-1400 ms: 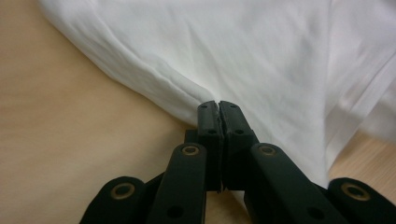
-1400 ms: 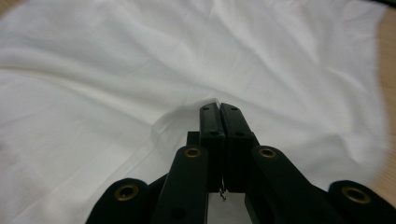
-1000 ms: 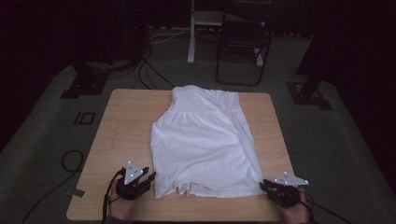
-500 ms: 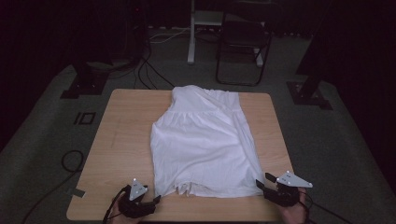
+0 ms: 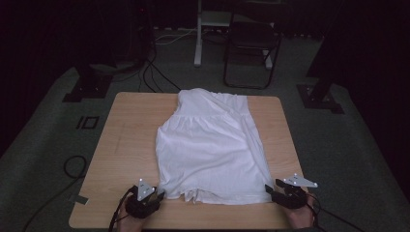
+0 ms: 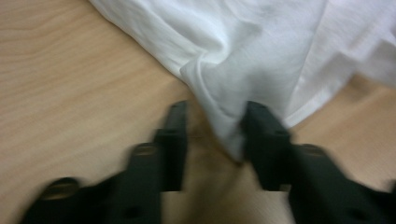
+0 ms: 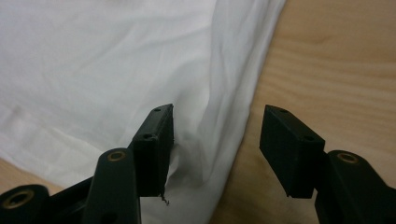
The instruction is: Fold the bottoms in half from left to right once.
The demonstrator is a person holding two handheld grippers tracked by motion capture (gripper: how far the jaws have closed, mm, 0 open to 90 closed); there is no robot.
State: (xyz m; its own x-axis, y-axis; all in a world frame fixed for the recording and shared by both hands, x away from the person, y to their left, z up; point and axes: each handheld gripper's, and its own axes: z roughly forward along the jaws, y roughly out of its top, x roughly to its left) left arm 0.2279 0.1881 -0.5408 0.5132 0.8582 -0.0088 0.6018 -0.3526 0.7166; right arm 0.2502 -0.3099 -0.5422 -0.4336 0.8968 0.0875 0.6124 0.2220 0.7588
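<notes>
A white, thin cotton garment (image 5: 210, 150) lies spread flat on the pale wooden surface (image 5: 125, 130), hem toward the person. The step in hand is taking hold of the two hem corners. The left tongs (image 6: 212, 135) have just been closing, a pinched fold of the corner between the jaws, not yet visibly clamped. The right tongs (image 7: 215, 144) have just been opening and stand released astride the garment's side edge. Next, both likely need to clench on cloth before any lift or fold.
</notes>
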